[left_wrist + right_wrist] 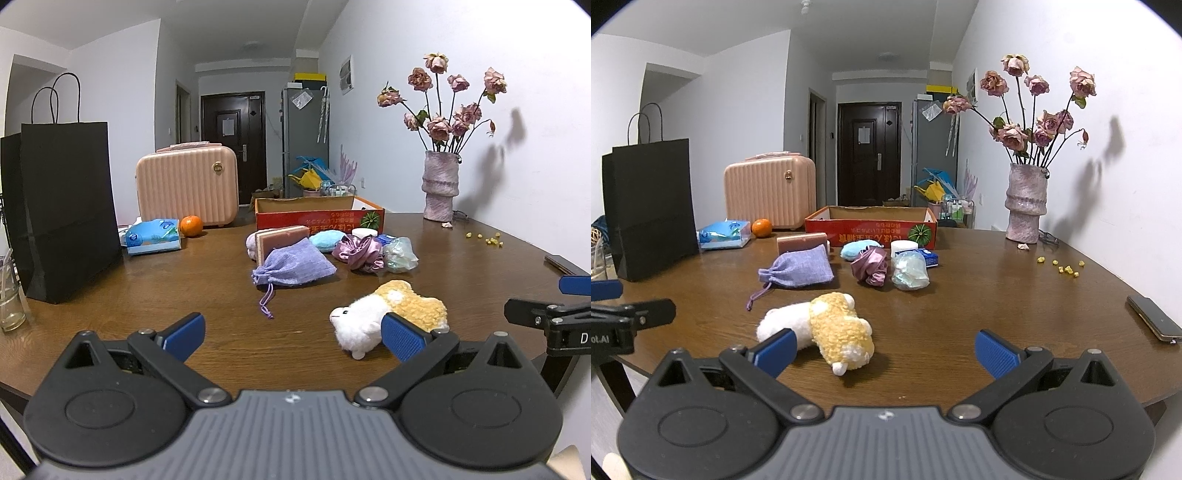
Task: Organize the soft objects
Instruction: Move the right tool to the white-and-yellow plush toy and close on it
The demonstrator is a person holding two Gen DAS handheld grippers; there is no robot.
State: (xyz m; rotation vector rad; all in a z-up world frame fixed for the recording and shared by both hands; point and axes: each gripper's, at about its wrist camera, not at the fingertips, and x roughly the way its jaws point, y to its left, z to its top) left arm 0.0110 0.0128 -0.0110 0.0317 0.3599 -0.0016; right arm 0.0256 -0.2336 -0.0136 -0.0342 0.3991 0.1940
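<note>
A white and yellow plush toy (388, 314) lies on the brown table (184, 280); it also shows in the right wrist view (827, 328). Behind it lie a purple drawstring pouch (295, 266), a pink sponge block (282, 240), a blue pad (327, 240), a purple scrunchie (358, 251) and a crumpled pale plastic bag (400, 254). An open red cardboard box (319, 214) stands behind them. My left gripper (293, 334) is open and empty, its right finger beside the plush. My right gripper (886, 350) is open and empty, just right of the plush.
A black paper bag (66, 206), a pink small suitcase (186, 182), a tissue pack (153, 236) and an orange (191, 225) stand at the left. A vase of dried roses (441, 184) stands at the back right. A phone (1154, 323) lies near the right edge.
</note>
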